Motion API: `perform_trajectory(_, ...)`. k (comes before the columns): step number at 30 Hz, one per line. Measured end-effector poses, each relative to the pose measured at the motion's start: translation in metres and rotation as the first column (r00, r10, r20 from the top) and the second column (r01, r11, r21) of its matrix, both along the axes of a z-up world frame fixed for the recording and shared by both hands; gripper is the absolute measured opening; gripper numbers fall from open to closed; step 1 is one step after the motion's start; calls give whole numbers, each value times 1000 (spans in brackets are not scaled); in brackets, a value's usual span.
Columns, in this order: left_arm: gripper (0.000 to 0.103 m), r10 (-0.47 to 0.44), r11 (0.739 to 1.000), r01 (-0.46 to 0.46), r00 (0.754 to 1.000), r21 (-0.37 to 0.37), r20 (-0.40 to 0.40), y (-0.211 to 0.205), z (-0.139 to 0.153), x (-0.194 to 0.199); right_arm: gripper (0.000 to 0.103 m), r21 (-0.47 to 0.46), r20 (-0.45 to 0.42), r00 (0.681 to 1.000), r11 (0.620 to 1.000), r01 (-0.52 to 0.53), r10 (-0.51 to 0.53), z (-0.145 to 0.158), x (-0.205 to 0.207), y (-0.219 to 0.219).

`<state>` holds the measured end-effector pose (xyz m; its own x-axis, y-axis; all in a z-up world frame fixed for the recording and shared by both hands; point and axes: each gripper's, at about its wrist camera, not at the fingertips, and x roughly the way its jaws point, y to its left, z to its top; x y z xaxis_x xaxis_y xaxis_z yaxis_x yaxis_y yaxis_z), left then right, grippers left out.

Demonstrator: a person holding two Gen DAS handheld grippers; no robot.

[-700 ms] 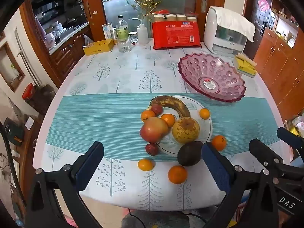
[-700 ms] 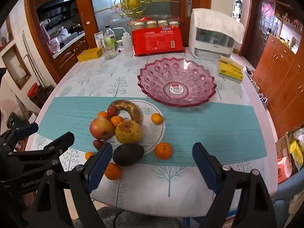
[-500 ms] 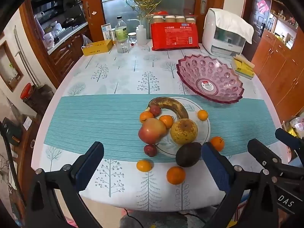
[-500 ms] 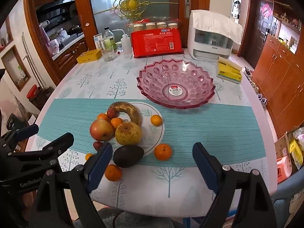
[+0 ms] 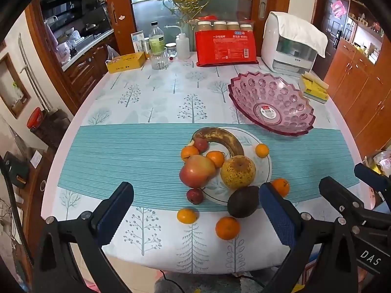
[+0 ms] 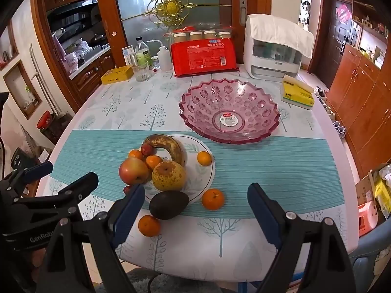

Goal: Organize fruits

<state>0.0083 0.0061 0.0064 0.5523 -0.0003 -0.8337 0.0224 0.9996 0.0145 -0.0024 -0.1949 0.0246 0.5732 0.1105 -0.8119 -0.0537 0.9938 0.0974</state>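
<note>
A heap of fruit lies on and around a white plate (image 5: pixel 263 168) (image 6: pixel 201 174): a browned banana (image 5: pixel 220 138), a red apple (image 5: pixel 196 174), a spotted pear (image 5: pixel 238 172), a dark avocado (image 5: pixel 243 201) (image 6: pixel 168 204), small red fruits and several mandarins. An empty pink glass bowl (image 5: pixel 271 105) (image 6: pixel 229 111) stands behind the plate to the right. My left gripper (image 5: pixel 195 190) hovers open over the near table edge, with nothing between its pads. My right gripper (image 6: pixel 195 190) is open too, just right of the left one, framing the avocado and a mandarin (image 6: pixel 213 199) from above.
At the back of the table stand a red packet (image 5: pixel 226 46), jars, bottles, a glass, a yellow box (image 5: pixel 125 62) and a white appliance (image 5: pixel 292 46). A yellow tissue pack (image 6: pixel 297 95) lies right of the bowl. Wooden cabinets flank both sides.
Both views have drifted slightly, so the table sits a little lower in the frame. The fruit and bowl have not moved, and both grippers stay open.
</note>
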Motion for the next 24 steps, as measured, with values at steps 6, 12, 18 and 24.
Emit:
perform_trajectory(6,102,-3,1000,3,1000,-1,2,1,0,-1,87,-10,-11,1000,1000,6,-6,-3,4,0)
perform_trajectory(12,102,-4,1000,4,1000,3,1,0,0,0,87,-21,-24,1000,1000,17,-18,-7,8,-3)
perform_trajectory(18,102,-7,1000,7,1000,5,0,-3,-1,6,87,-13,-36,999,1000,28,-29,-10,12,-8)
perform_trajectory(24,102,-3,1000,3,1000,6,0,-4,-1,6,87,-15,-36,999,1000,23,-23,-12,12,-8)
